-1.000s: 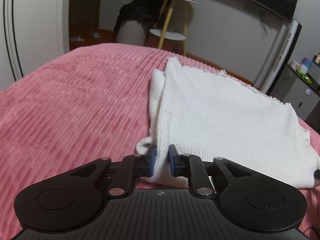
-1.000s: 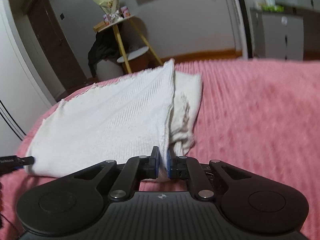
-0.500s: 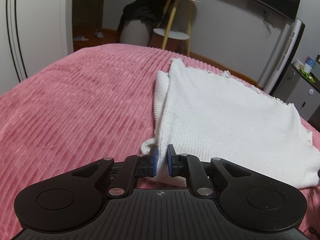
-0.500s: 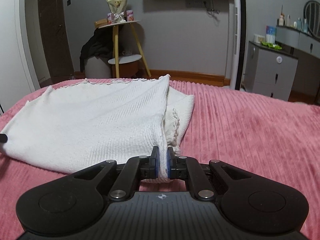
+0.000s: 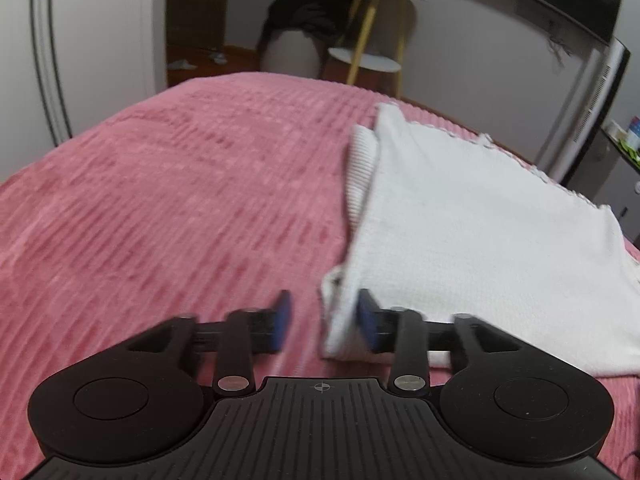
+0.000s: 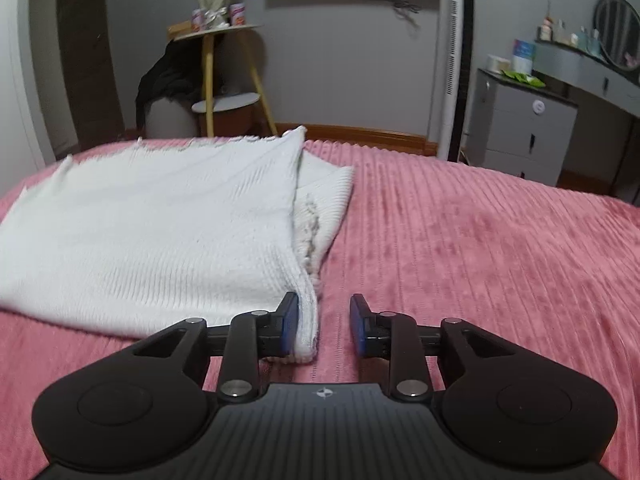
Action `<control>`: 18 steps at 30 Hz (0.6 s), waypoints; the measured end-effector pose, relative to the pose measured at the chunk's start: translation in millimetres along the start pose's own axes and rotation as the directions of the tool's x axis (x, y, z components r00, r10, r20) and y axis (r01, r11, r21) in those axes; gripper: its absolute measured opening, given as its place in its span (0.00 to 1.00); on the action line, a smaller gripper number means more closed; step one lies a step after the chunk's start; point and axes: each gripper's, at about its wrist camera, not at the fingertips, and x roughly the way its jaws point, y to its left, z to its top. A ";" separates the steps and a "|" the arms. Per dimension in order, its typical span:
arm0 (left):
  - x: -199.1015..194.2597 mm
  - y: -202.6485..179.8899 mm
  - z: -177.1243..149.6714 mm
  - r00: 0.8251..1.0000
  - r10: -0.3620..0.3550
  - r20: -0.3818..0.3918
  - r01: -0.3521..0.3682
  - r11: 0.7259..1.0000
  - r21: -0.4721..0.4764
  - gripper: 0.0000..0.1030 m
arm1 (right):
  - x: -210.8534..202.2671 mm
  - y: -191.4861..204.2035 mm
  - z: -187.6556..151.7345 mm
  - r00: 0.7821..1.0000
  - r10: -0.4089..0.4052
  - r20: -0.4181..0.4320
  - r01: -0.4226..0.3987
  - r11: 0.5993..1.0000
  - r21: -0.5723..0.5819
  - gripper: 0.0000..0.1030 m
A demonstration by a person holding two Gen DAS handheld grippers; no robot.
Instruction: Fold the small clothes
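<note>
We see broad bare pink bedspread (image 5: pixel 168 208) from 9 to 12 o'clock in the left wrist view, and from 12 to 3 o'clock in the right wrist view. The folded white knit garment (image 6: pixel 160 224) lies flat on it. Our left gripper (image 5: pixel 325 322) is opening, the garment's near corner between its pads, touching the right one. Our right gripper (image 6: pixel 325 326) is opening too, the opposite near corner resting against its left pad, no longer clamped.

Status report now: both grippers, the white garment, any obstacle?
Left gripper, right gripper: jaws opening, each releasing a near corner. White garment folded, flat on pink bedspread. No obstacle.
</note>
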 end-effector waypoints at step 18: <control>44.7 3.5 28.3 0.968 -0.243 -0.059 0.226 0.951 -0.209 0.78 | -21.4 38.6 0.5 0.992 0.107 0.072 -0.107 0.994 -0.012 0.30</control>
